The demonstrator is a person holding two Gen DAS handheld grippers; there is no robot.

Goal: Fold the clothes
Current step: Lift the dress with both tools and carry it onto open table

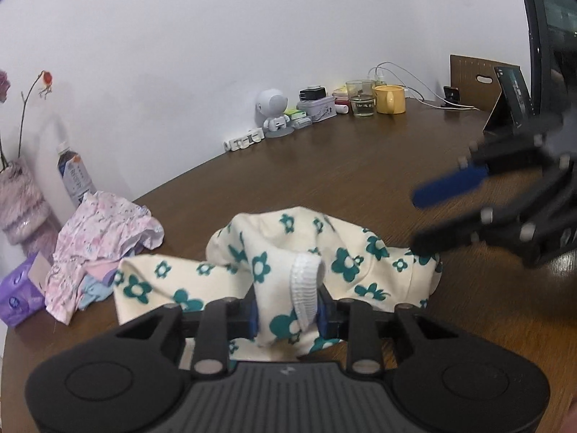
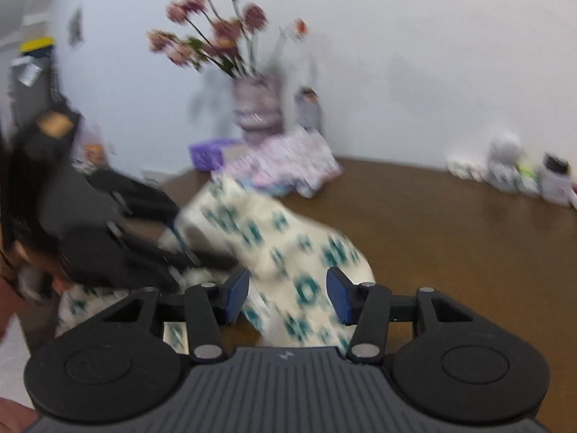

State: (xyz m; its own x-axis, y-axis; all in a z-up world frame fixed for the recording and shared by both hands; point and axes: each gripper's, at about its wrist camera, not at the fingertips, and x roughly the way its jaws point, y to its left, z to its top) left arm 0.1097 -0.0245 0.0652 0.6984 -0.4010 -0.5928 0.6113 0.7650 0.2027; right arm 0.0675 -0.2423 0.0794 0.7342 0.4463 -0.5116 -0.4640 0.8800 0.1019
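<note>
From the left wrist, the left tongs [image 1: 288,315] are seen clamped on a white ribbed cuff [image 1: 305,288] of the cream garment with teal flowers [image 1: 324,249], lifting that part while the rest lies rumpled on the table [image 1: 360,180]; the right tongs [image 1: 429,216] hover spread beside it. From the right wrist (blurred), the right tongs [image 2: 287,294] are seen wide, empty, above the garment [image 2: 281,241], probably nearing a second grip.

A home room: a brown wooden table [image 1: 360,180] against a white wall carries a flower vase [image 2: 258,108], a yellow mug [image 1: 389,99] and crumpled clothes [image 1: 104,238].
</note>
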